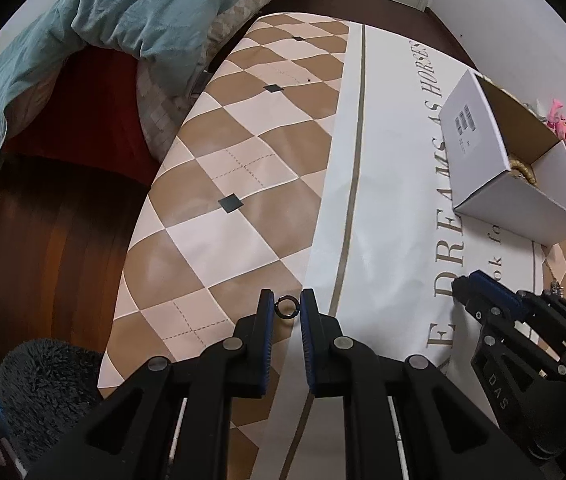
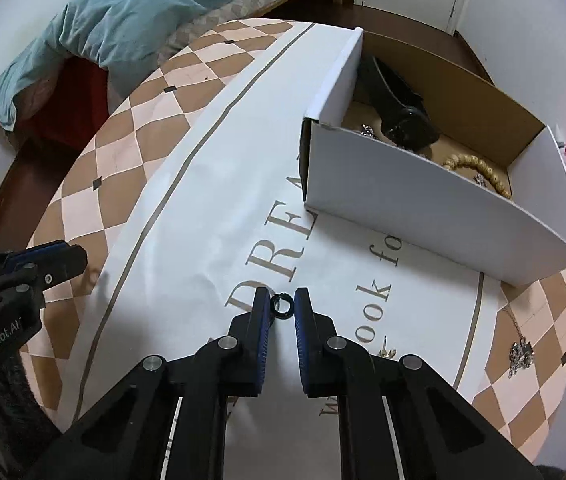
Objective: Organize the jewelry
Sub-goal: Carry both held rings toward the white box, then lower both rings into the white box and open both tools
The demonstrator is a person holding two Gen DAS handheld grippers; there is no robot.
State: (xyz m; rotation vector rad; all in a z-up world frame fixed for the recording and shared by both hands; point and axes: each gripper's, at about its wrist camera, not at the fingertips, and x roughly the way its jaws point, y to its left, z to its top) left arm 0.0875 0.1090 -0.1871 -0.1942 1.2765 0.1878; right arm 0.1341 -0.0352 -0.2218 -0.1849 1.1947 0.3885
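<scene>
Left claw [image 1: 287,307], narrowly parted, clamps a small dark ring [image 1: 285,307] between its pads above the checked surface [image 1: 219,152]. Right claw [image 2: 282,305], equally narrow, grips a second dark ring [image 2: 282,306]; the white box [image 2: 435,196] of jewelry lies at two o'clock.

Both tongs, left [image 1: 287,307] and right [image 2: 282,306], point steeply down, nearly closed.
</scene>
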